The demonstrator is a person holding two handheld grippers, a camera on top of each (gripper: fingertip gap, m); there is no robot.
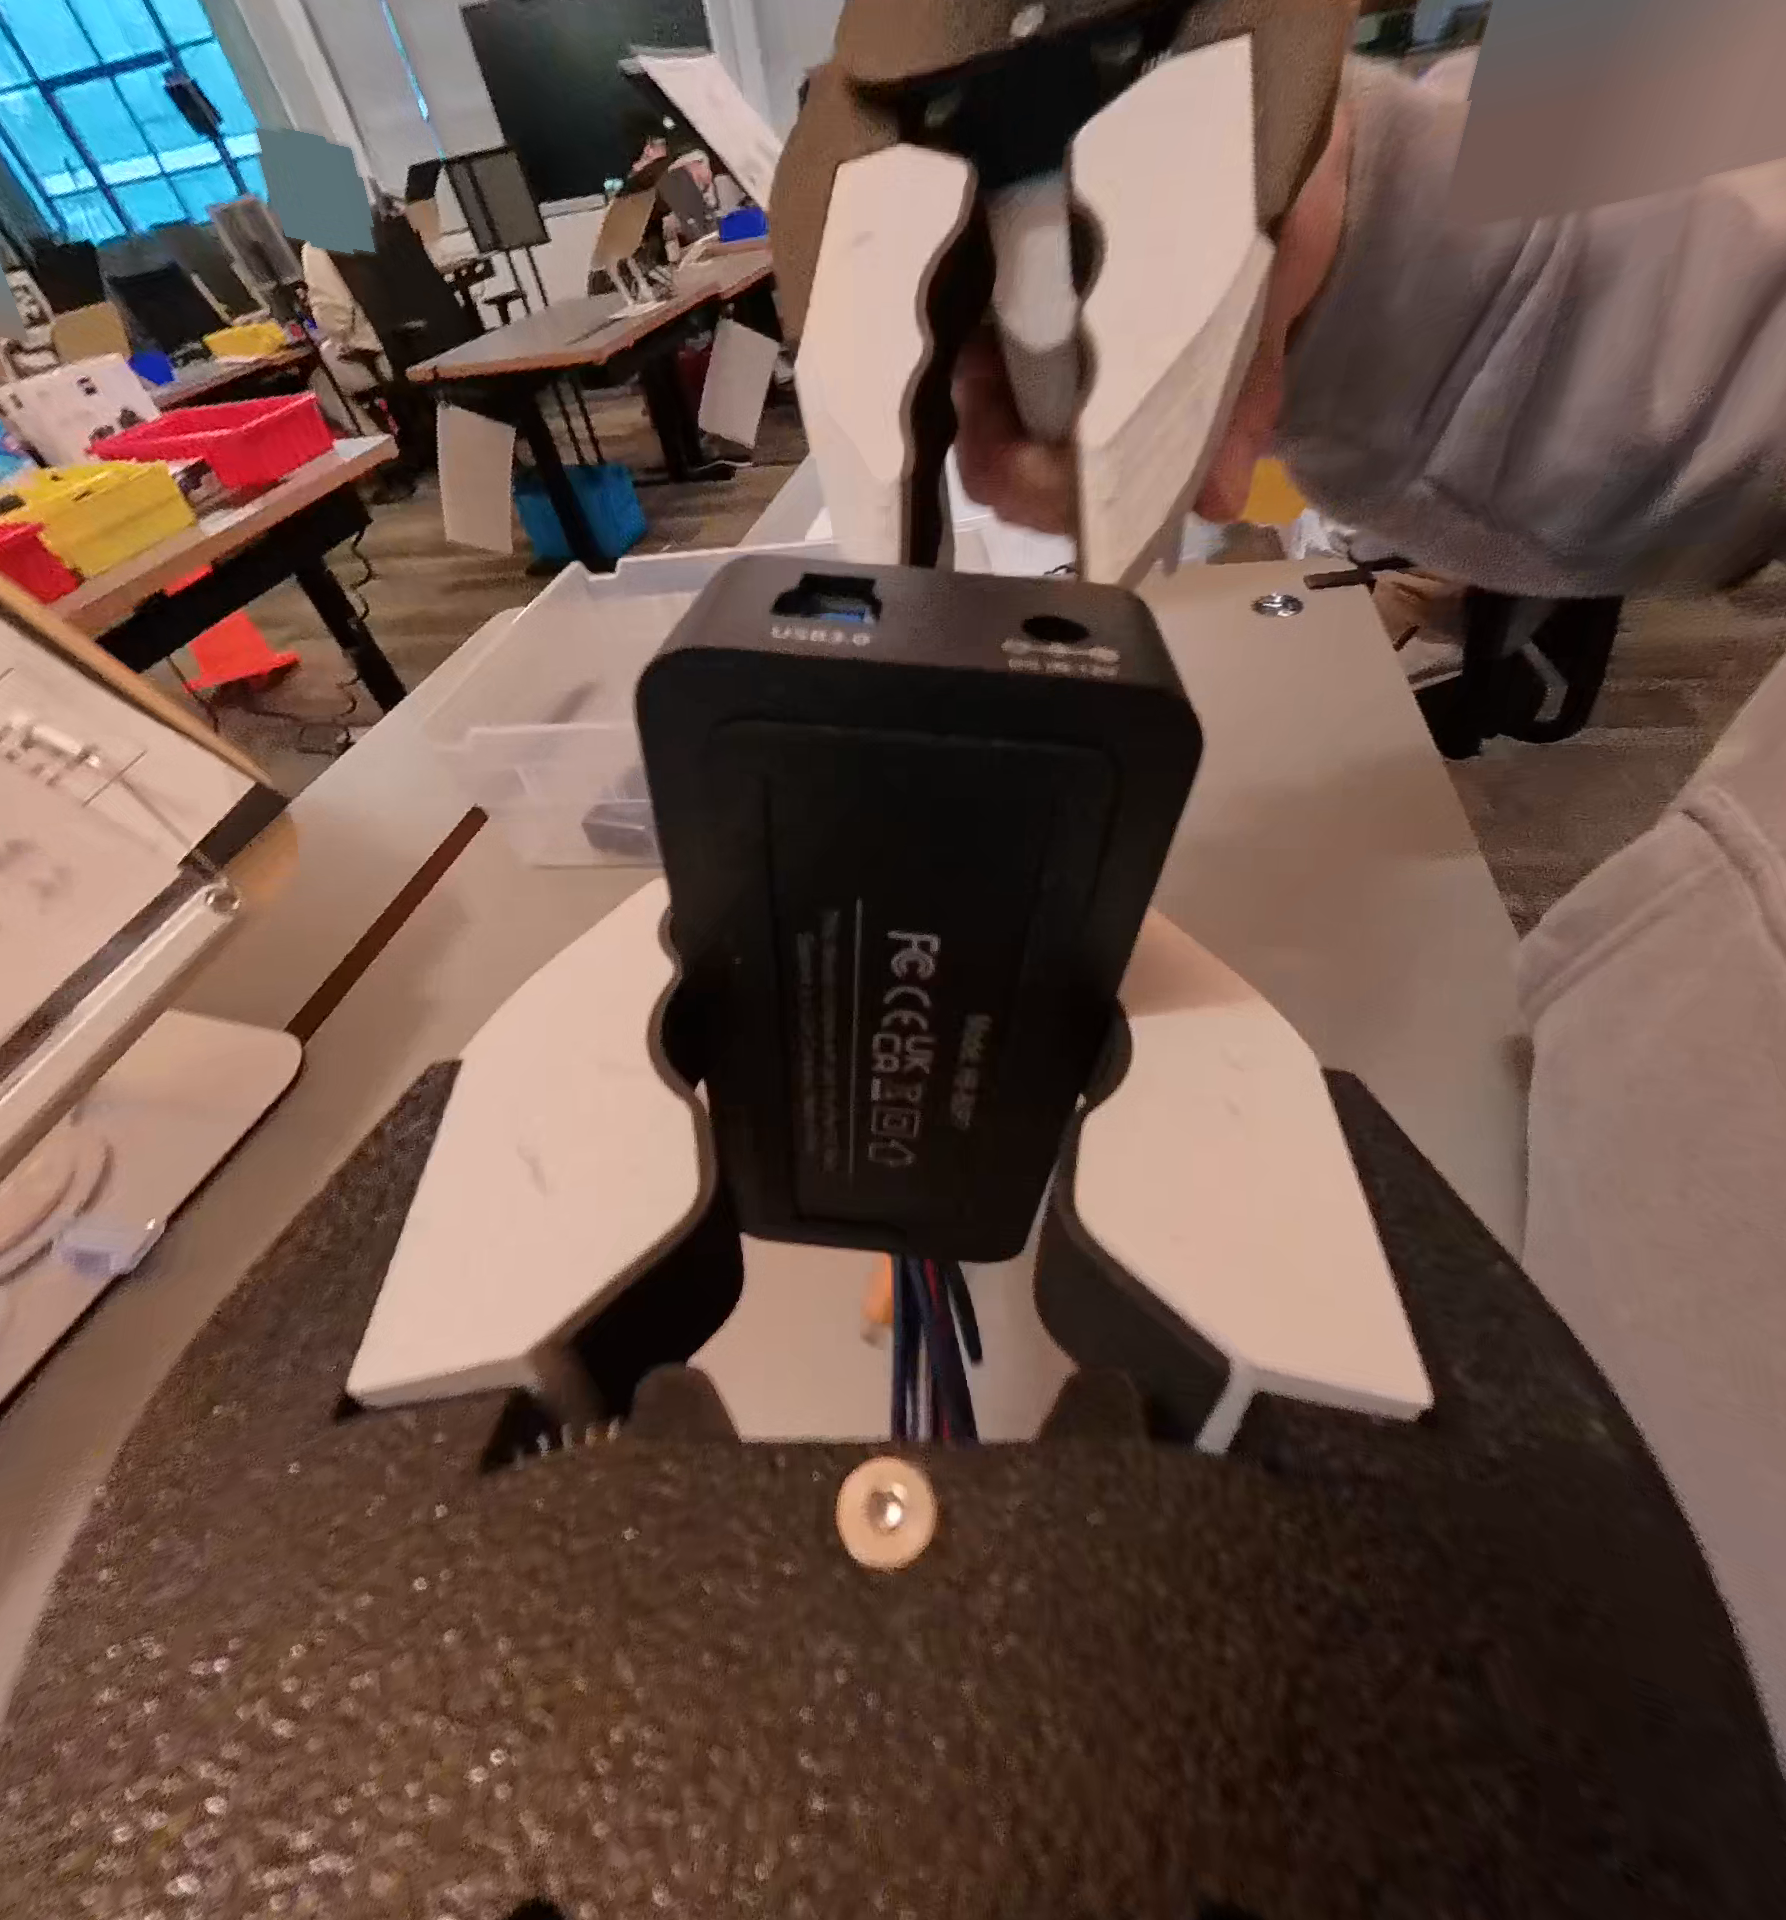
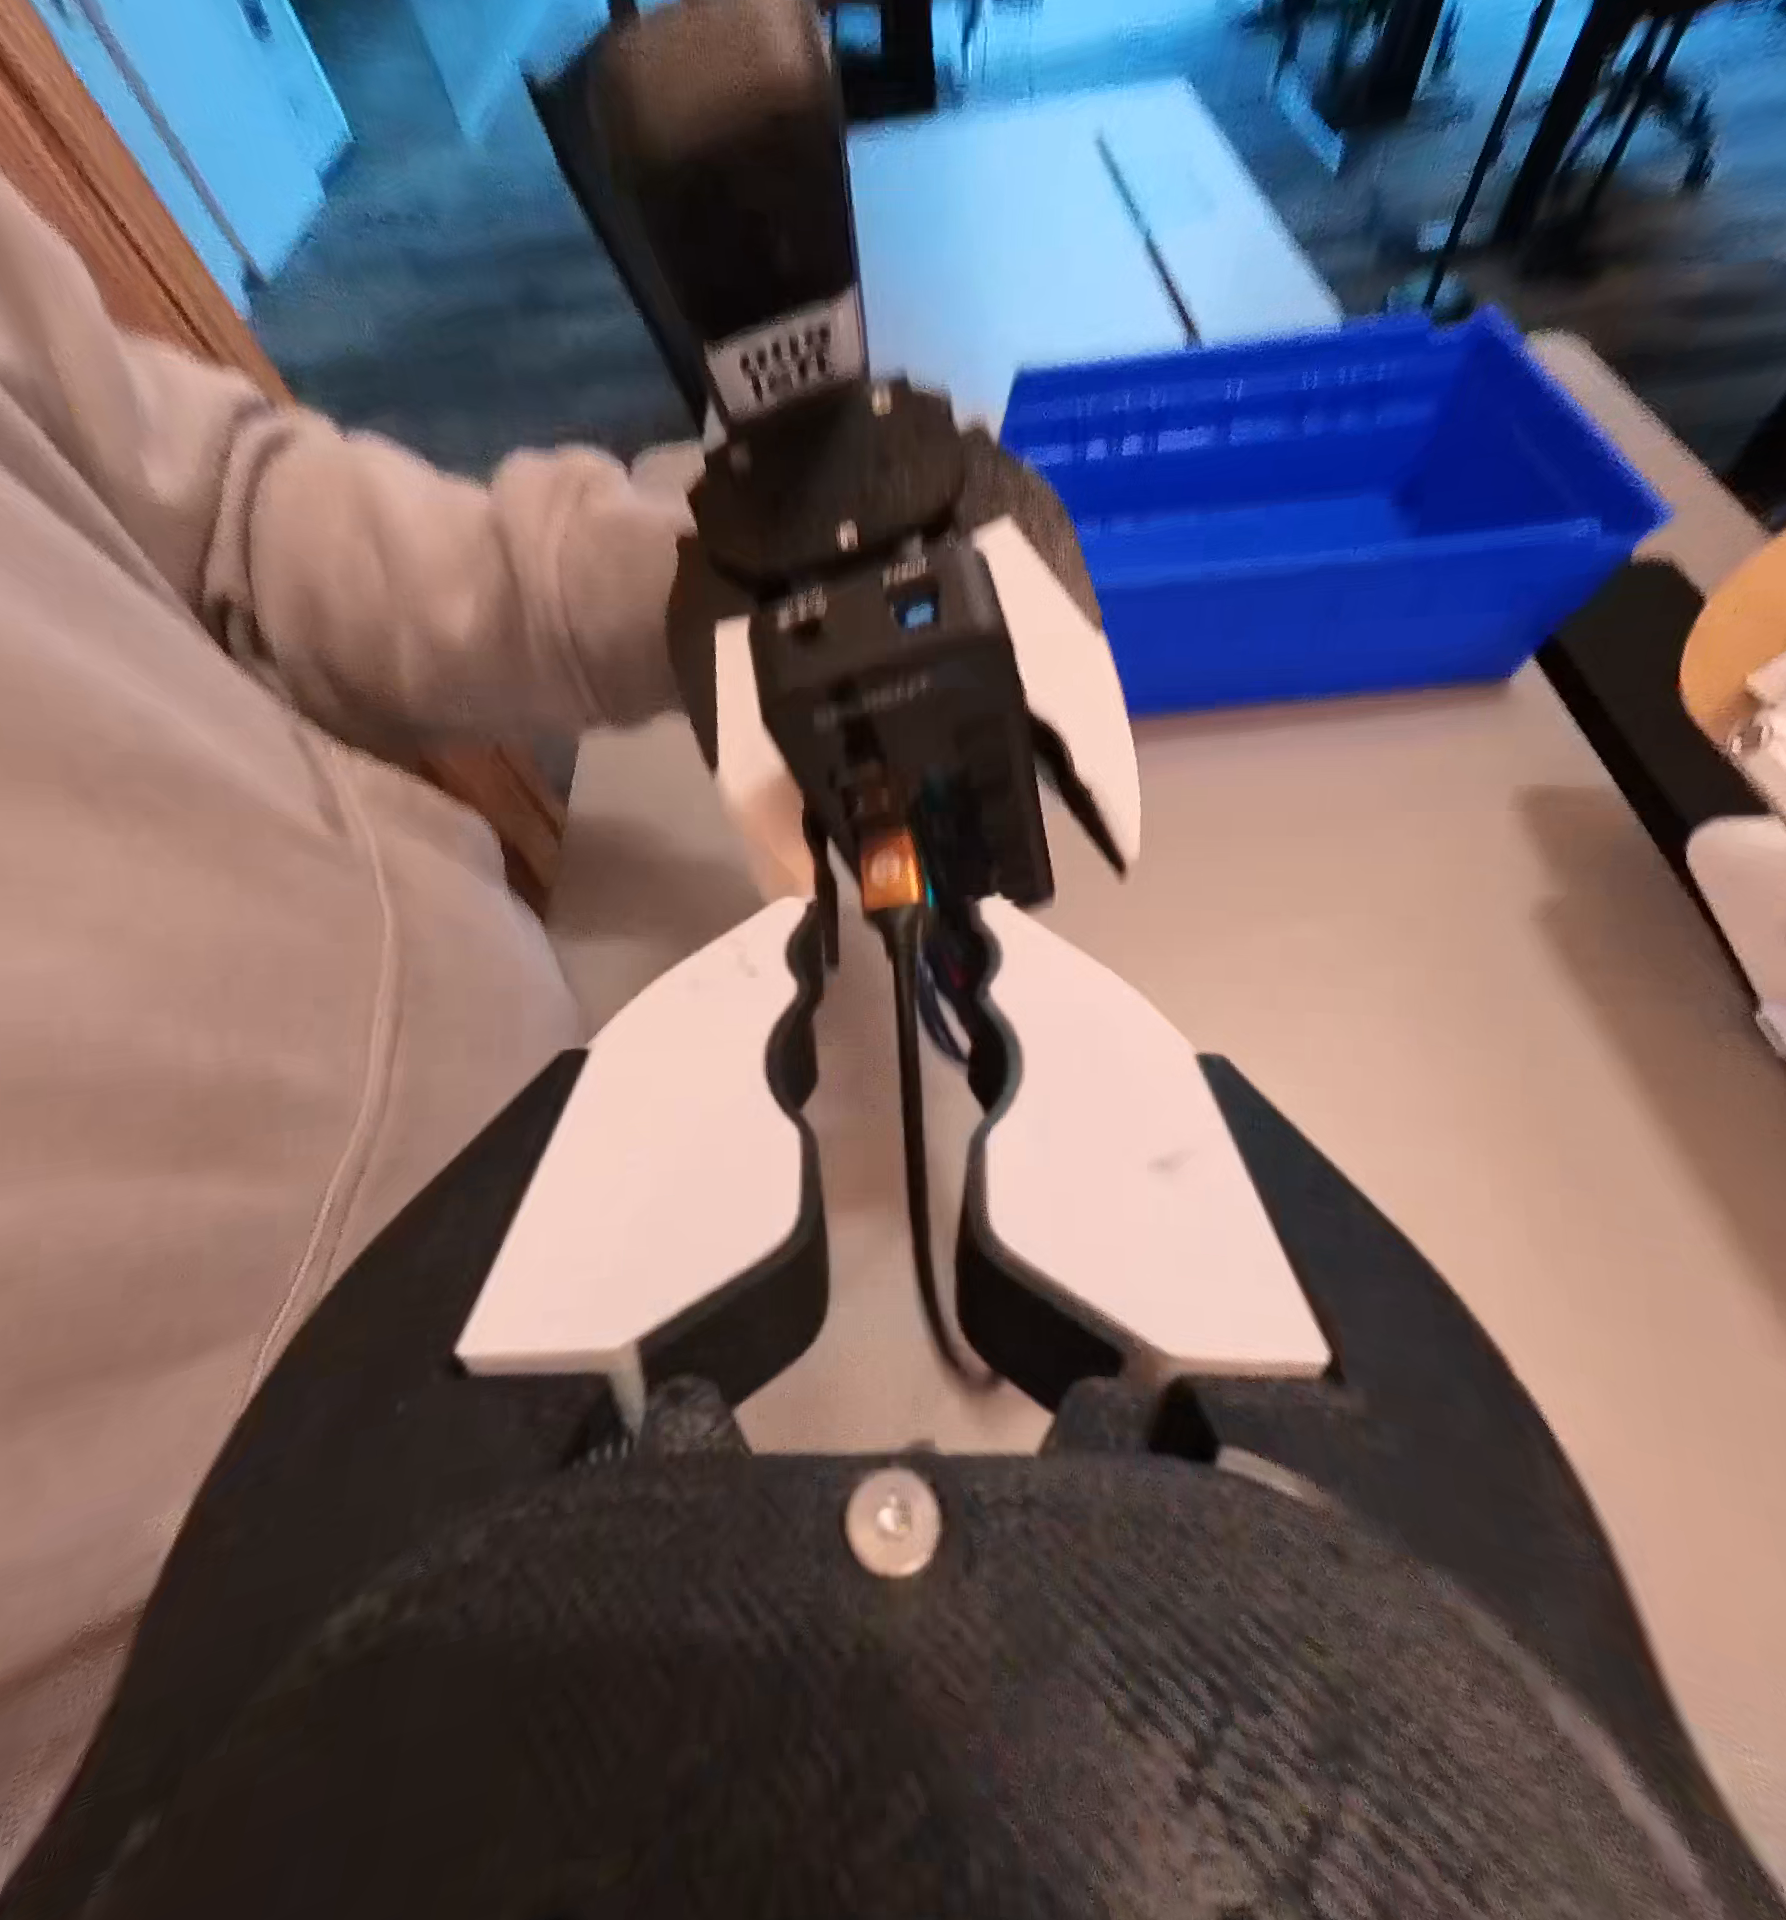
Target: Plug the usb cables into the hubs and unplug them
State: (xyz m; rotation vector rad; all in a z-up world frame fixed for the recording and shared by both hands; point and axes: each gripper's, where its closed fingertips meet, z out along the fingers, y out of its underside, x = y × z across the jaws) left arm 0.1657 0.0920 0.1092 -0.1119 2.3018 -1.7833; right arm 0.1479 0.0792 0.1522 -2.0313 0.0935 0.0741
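Note:
My left gripper [image 1: 915, 935] is shut on a black USB hub [image 1: 920, 831] and holds it upright above the table, port end away from me. Several coloured cables [image 1: 930, 1320] hang from the hub's near end. In the right wrist view the hub [image 2: 899, 686] sits in the left gripper [image 2: 910, 717], with an orange USB plug [image 2: 887, 868] in its underside. The plug's black cable [image 2: 915, 1143] runs back through the gap between my right gripper's [image 2: 894, 935] fingers, which stand apart just below the plug. The right gripper also shows in the left wrist view [image 1: 993, 540], beyond the hub.
A blue bin [image 2: 1284, 582] stands on the grey table [image 2: 1336, 935] behind the hub. A clear plastic box [image 1: 556, 769] sits left of the hub, and a tilted white board on a stand [image 1: 37, 810] is at the far left. A person's grey sleeve [image 1: 1595, 343] is close by.

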